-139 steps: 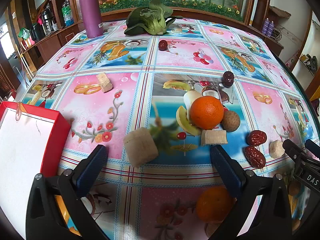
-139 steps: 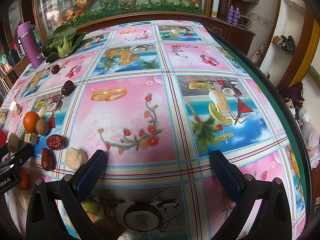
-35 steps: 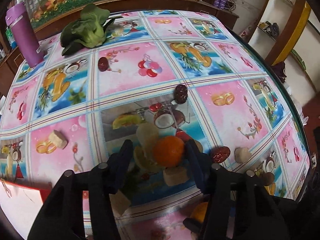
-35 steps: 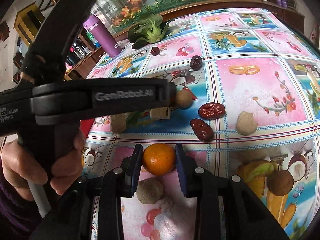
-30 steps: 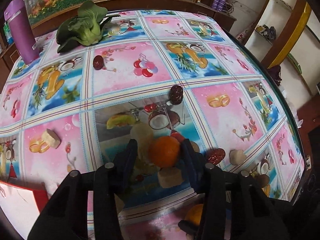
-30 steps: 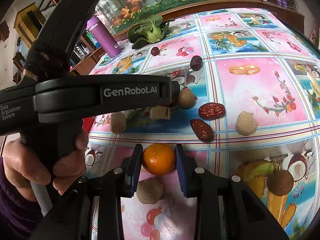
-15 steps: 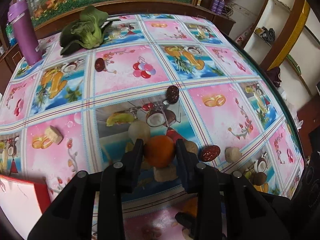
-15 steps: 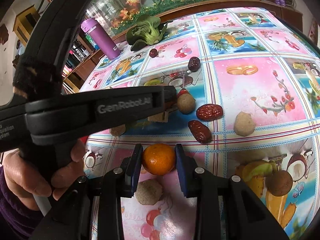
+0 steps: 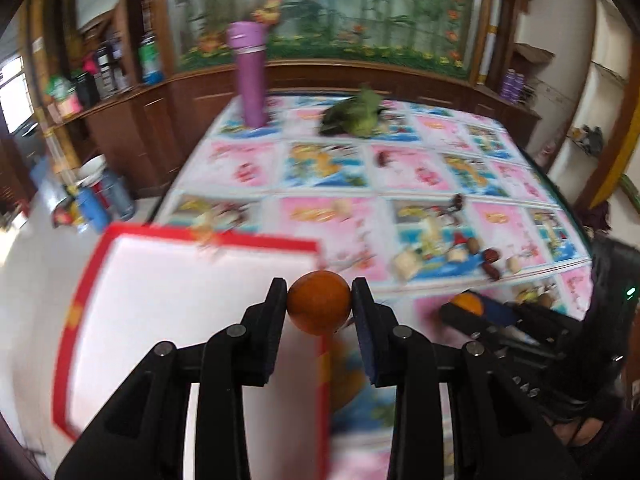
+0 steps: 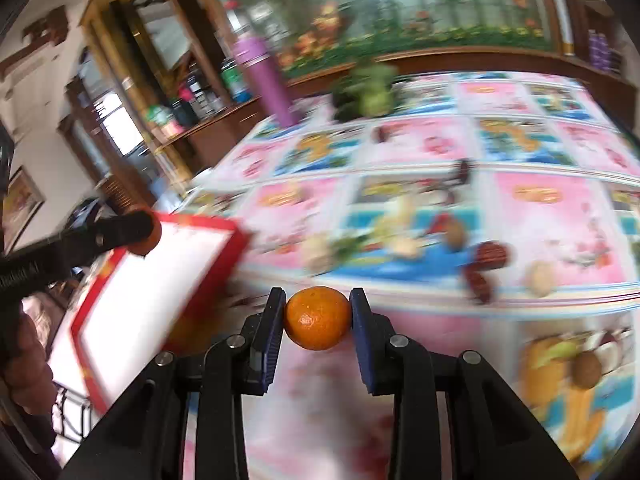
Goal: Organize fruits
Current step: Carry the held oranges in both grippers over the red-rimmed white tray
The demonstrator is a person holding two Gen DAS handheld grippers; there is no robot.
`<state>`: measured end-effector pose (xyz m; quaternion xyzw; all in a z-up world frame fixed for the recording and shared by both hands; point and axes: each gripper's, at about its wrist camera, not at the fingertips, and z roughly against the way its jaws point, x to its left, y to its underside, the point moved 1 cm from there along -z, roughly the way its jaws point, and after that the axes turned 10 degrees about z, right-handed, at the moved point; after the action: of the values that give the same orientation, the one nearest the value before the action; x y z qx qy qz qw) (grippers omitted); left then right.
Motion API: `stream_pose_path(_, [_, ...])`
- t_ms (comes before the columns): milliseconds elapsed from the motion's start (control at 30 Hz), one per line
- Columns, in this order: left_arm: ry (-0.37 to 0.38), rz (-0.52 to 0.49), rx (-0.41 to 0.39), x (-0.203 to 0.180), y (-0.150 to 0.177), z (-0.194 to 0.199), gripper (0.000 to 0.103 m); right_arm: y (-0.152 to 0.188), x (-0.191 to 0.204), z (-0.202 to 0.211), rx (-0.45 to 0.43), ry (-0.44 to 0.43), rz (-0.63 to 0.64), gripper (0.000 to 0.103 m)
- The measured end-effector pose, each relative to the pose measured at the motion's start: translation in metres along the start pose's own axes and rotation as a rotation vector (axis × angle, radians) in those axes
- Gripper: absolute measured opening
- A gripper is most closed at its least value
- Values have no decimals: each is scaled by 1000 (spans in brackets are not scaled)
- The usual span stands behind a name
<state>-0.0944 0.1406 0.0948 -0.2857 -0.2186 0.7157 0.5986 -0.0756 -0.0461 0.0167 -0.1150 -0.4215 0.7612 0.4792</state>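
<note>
over a red-rimmed box [image 9: 192, 240] with a white floor, at the near left corner of the surface [image 9: 420, 168], the left claw [image 9: 319, 300] grips an orange [image 9: 319, 302] between both pads. the right claw [image 10: 318, 316] is closed on a second orange [image 10: 318, 317], off to the right and lower, above the surface's near edge.

as a judgement, the sorting is at an early stage: the box floor looks bare where it shows, and neither orange has been set down.

on the surface lie red dates [image 10: 490, 258], pale round pieces [image 10: 540, 278], a brown round fruit [image 10: 586, 368] and other bits too blurred to name. all seem left to gather.

a glossy cloth covers the surface, with pink and blue squares printed with fruit. a purple flask [image 9: 251, 76] and leafy greens [image 9: 356, 114] sit at the far side. behind them runs a wooden cabinet with a flower mural, and cluttered shelves stand at left. both views are smeared by motion.
</note>
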Motion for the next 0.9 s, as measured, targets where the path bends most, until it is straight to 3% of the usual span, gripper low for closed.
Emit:
stream_pose_path(200, [-113, 89, 11, 64, 36, 12, 35, -18, 82, -20, 31, -140, 133, 32])
stream_pose_path(400, [-166, 135, 34, 100, 57, 12, 35, -12, 136, -58, 119, -195, 228, 32])
stream_pose_path(567, [-196, 157, 55, 115, 67, 7, 36, 0, 153, -80, 196, -192, 249, 32])
stream_pose_path(900, [-221, 175, 77, 125, 72, 1, 36, 9, 155, -81, 214, -179, 247, 32])
